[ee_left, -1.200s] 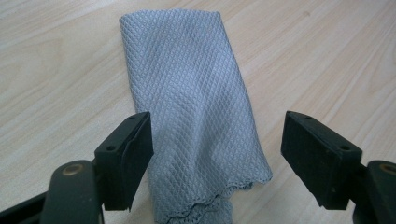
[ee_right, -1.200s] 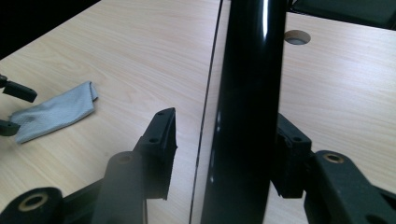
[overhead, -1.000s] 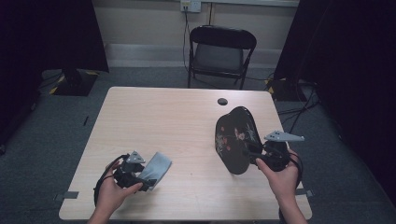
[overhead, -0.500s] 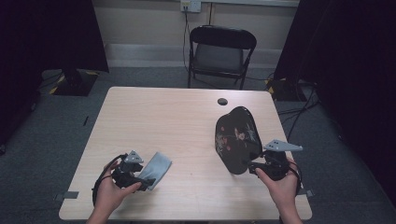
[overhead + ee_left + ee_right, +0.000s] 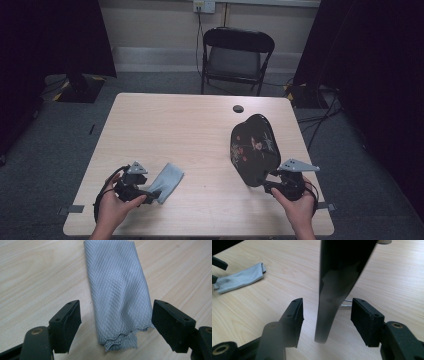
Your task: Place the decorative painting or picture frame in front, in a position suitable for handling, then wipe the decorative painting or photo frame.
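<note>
From the high view, a pale wood table (image 5: 190, 145) stands on grey carpet in a dim room, dark curtains to either side and a black folding chair (image 5: 235, 57) beyond the far edge. A small black disc (image 5: 238, 108) lies near the far right corner. A black lacquered plate (image 5: 254, 149) with a flower pattern stands on its edge on a stand toward the right edge of the table. The right gripper (image 5: 274, 184) is at its lower rim, near the front right corner. By the front left corner the left gripper (image 5: 150, 192) sits at the near end of a folded grey cloth (image 5: 169, 178) lying flat on the table.

In the left gripper view, the jaws stand wide apart on either side of the cloth's scalloped end, neither pad pressing on it.

In the right gripper view, the plate shows edge-on, upright between the jaws, with clear gaps on both sides; a thin wire of the stand (image 5: 345, 303) peeks out behind it. The jaws have just been closing, with the plate between them but not gripped. The cloth lies well apart, toward the left edge.

Against the earlier frames, the right hand has sunk lower and nearer the front edge; the plate, the cloth and the left hand are where they were.
</note>
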`<act>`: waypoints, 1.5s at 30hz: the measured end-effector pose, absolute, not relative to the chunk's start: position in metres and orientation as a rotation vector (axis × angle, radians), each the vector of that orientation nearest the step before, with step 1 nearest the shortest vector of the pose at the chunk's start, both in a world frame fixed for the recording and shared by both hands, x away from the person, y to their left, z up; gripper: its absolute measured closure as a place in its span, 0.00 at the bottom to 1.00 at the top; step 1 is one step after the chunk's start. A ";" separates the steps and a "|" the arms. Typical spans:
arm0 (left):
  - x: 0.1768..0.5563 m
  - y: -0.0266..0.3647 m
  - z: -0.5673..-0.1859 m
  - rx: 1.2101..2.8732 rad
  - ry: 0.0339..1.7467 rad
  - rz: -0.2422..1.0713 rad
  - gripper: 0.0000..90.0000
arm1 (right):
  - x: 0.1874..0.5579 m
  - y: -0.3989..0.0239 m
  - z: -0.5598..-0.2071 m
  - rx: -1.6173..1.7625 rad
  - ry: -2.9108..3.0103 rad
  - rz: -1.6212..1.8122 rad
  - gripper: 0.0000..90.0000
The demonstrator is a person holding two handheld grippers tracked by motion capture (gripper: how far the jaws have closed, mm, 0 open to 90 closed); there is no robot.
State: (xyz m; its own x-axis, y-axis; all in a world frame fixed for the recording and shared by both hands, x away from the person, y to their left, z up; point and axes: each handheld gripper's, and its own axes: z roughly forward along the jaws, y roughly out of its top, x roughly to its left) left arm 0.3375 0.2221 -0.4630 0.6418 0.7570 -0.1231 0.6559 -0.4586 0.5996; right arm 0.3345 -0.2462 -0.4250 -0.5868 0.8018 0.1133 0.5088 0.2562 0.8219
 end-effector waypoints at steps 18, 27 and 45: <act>0.330 0.222 -0.466 2.237 1.136 0.208 0.33 | 0.330 -0.248 -0.435 1.190 2.181 1.257 0.63; 0.331 0.224 -0.466 2.235 1.128 0.221 0.37 | 0.330 -0.244 -0.438 1.219 2.175 1.247 0.78; 0.330 0.218 -0.467 2.214 1.116 0.231 0.48 | 0.329 -0.245 -0.438 1.240 2.157 1.269 0.86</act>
